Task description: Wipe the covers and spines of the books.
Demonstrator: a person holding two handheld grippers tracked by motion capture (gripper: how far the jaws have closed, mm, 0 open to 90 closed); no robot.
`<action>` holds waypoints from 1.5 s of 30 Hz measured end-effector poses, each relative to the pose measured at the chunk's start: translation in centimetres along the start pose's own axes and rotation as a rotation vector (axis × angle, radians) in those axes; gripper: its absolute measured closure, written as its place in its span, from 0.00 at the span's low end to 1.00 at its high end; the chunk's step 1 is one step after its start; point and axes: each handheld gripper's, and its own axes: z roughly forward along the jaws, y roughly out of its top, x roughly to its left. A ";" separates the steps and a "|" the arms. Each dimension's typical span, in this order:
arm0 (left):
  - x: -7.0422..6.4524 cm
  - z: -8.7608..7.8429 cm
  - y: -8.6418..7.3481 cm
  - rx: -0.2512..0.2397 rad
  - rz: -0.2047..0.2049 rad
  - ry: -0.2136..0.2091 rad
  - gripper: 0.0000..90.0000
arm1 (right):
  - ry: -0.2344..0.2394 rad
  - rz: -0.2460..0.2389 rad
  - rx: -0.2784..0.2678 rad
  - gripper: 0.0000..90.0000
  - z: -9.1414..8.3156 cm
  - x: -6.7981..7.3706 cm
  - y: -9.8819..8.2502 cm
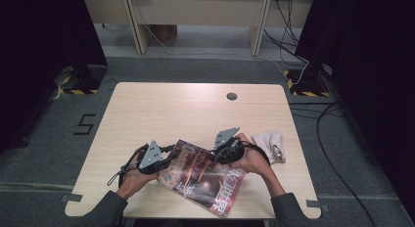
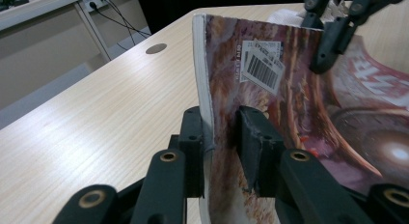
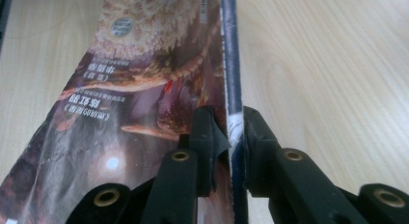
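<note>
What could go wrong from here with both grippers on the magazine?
1. The left gripper has one pad on the magazine and a gap at the other; the page edge could slip out.
2. The right gripper pinches a thin edge that already creases at the pad; pulling may tear it.
3. The cloth lies close beside the right hand and might get dragged.

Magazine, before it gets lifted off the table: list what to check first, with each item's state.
1. Grip of right tool on the magazine: ok, both pads press its edge.
2. Grip of left tool on the opposite edge: not ok, one pad stands off the cover.
3. Tools on opposite sides: ok.
4. Cloth apart from the magazine: ok, it lies beyond the right hand.
5. Bare table ahead: ok.
6. Nothing caught under the magazine: cannot tell.
</note>
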 end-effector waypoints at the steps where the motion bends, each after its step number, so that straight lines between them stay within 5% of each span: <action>1: 0.0 0.0 0.0 0.000 0.000 0.002 0.79 | 0.006 0.010 0.005 0.87 0.1 0.2 0.0; 8: 0.2 0.5 -0.2 0.021 -0.013 0.005 0.76 | 0.015 0.041 -0.002 0.92 0.0 0.4 0.0; 12: 0.3 0.8 -0.7 0.072 -0.024 0.047 0.73 | -0.022 0.037 0.038 0.93 0.4 1.1 0.5; 16: 0.6 0.2 -1.3 0.093 -0.067 0.072 0.68 | -0.035 0.058 0.072 0.93 0.6 1.0 1.1; 19: 0.6 -0.6 -1.4 0.097 -0.169 0.055 0.63 | -0.034 0.060 0.074 0.93 0.5 0.9 1.2; 21: 0.0 -1.2 -1.3 0.109 -0.214 0.037 0.60 | -0.029 0.067 0.068 0.93 0.3 0.8 1.4; 25: -1.8 -2.1 -1.6 0.197 -0.207 0.013 0.45 | -0.039 0.059 0.092 0.93 -0.4 0.7 2.0; 30: -2.7 -2.5 -1.9 0.224 -0.226 0.012 0.34 | -0.069 0.048 0.132 0.93 -1.6 0.3 3.0; 39: -2.0 -2.5 -2.3 0.270 -0.273 0.065 0.31 | -0.203 -0.005 0.204 0.93 -5.0 -1.1 6.8; 45: -2.2 -2.2 -2.4 0.276 -0.269 0.049 0.30 | -0.359 -0.028 0.260 0.93 -7.2 -2.3 9.1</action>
